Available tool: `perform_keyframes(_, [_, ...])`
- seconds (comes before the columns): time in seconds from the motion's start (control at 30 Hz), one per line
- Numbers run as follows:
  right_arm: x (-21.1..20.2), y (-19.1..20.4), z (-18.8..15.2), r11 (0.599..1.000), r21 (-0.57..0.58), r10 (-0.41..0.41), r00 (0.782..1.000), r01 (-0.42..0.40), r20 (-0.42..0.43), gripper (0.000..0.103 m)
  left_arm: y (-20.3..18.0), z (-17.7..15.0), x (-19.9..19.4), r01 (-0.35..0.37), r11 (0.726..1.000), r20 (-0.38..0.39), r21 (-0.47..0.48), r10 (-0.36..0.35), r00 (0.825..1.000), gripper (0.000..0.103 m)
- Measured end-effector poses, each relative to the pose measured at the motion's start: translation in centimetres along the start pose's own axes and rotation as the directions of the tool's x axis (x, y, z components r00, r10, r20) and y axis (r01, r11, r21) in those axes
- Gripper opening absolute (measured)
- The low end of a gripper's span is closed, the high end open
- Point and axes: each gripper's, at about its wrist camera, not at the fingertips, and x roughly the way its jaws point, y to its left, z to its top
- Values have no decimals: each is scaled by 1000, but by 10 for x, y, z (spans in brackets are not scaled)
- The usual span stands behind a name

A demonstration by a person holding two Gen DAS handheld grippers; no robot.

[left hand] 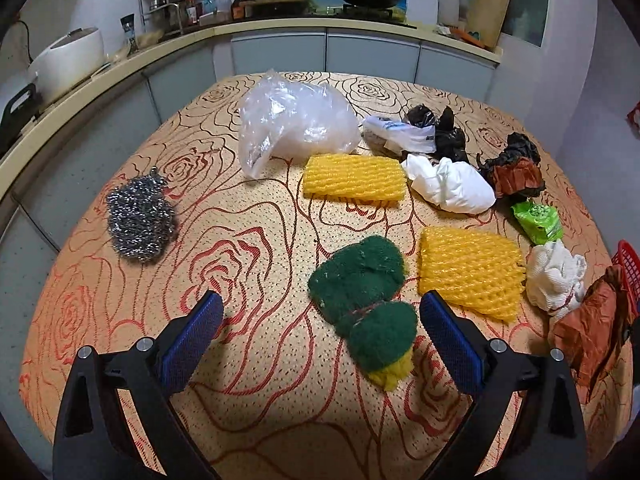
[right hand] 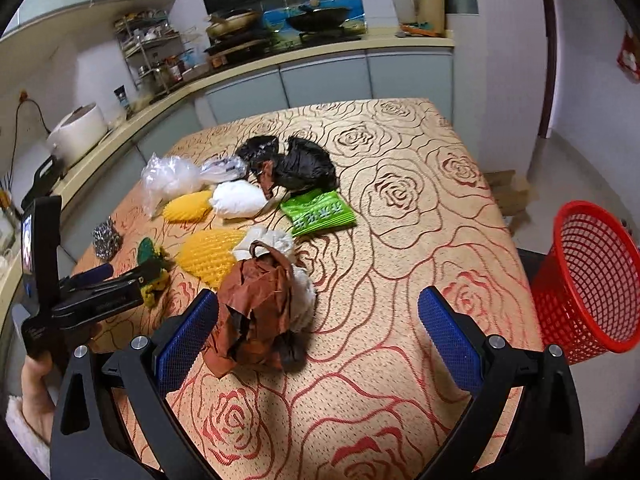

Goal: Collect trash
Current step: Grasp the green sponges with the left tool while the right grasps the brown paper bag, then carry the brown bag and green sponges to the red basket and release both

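Note:
Trash is scattered over the rose-patterned table (left hand: 256, 360). In the left wrist view my left gripper (left hand: 320, 316) is open, its blue pads either side of a green scouring pad (left hand: 364, 300). Beyond it lie two yellow foam nets (left hand: 352, 178) (left hand: 472, 276), a steel wool ball (left hand: 140, 220), a clear plastic bag (left hand: 296, 120) and white crumpled bags (left hand: 452, 186). In the right wrist view my right gripper (right hand: 318, 316) is open, with a crumpled brown bag (right hand: 256, 312) just inside its left pad. A red mesh basket (right hand: 592, 276) stands off the table's right edge.
A green snack packet (right hand: 316, 212) and black bags (right hand: 304, 166) lie mid-table. A kitchen counter (left hand: 120, 68) with a rice cooker (left hand: 68, 60), bottles and a stove runs behind the table. A hand (right hand: 36, 384) holds the left gripper's handle.

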Motion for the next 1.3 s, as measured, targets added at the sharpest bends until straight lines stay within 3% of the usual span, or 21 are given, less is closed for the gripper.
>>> perform_keyframes(0.1, [6,6,0,1000,-11,17,1000,-17,-17,96,-1,1,5,16,1000,-11,-2,-16,1000,80])
perform_keyframes(0.33, [22,22,1,997,-57,49,997,-53,-60,81,-3,-2,5,65,998,-16,-3,-66,998,52])
perform_keyframes(0.5, [41,28,-4,995,-55,72,989,-80,-132,55,-3,-5,1,79,997,-5,2,-79,997,41])
perform_keyframes(0.7, [33,24,-7,995,-51,84,990,-90,-114,47,15,-9,-13,76,997,24,-25,-75,997,38])
perform_keyframes(0.93, [8,9,-4,994,-20,103,993,-105,-61,46,33,-10,-37,56,997,70,-52,-53,996,38])
perform_keyframes(1.13, [-10,-18,0,996,34,79,997,-78,-9,46,12,-1,-62,65,998,132,-12,-63,989,38])
perform_keyframes(1.3, [-31,-59,5,994,103,20,999,-24,47,46,-38,15,-65,119,990,150,78,-130,980,38])
